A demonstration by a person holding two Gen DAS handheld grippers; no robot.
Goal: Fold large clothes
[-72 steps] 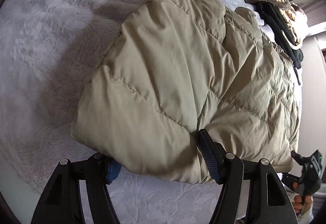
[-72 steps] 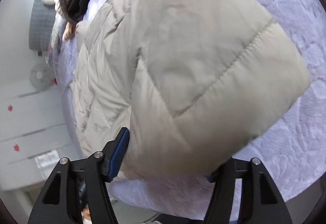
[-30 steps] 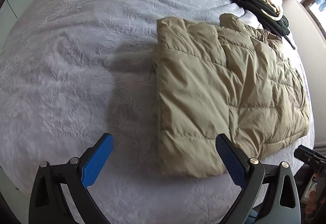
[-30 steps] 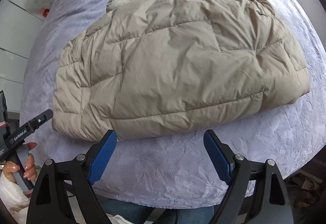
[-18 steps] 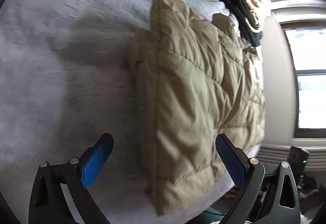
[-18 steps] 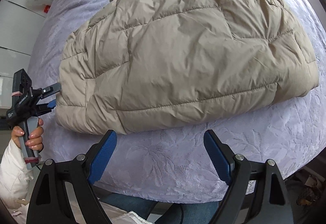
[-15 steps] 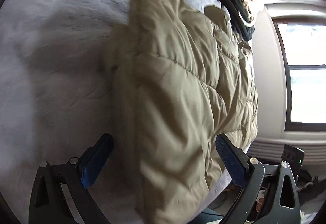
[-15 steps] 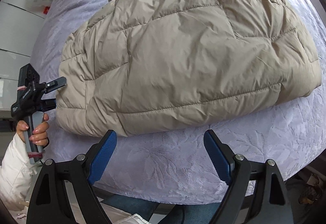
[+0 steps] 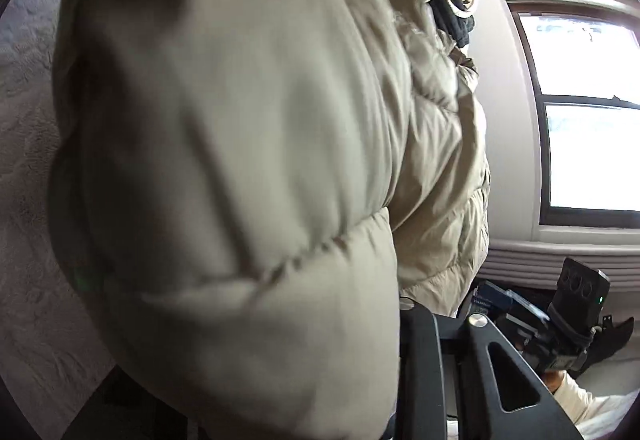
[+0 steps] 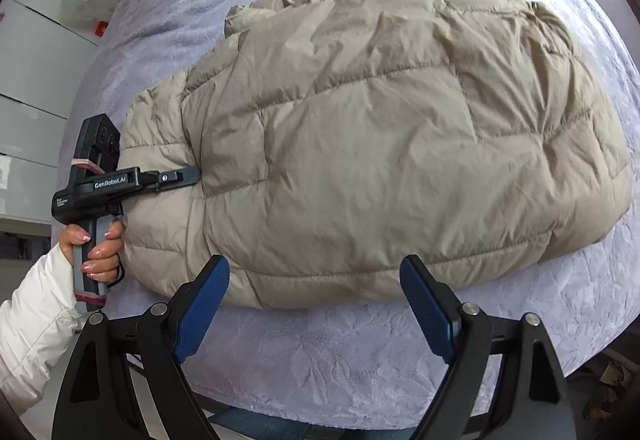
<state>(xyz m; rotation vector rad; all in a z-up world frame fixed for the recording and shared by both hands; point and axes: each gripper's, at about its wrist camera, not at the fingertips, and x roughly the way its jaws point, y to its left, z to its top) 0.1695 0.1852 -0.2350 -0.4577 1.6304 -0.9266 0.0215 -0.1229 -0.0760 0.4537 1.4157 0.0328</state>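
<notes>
Filling left cam, jacket [image 9: 240, 160] hides left gripper [image 10: 176, 176] tips; right gripper [image 10: 316, 304] open.

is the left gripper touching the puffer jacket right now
Touching. In the right wrist view the left gripper has its tip pushed into the side of the puffer jacket; the left wrist view is filled with jacket fabric.

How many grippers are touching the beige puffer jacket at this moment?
1. The left gripper pushes into the beige quilted puffer jacket at its left edge; the right gripper is apart from its near edge, open.
</notes>
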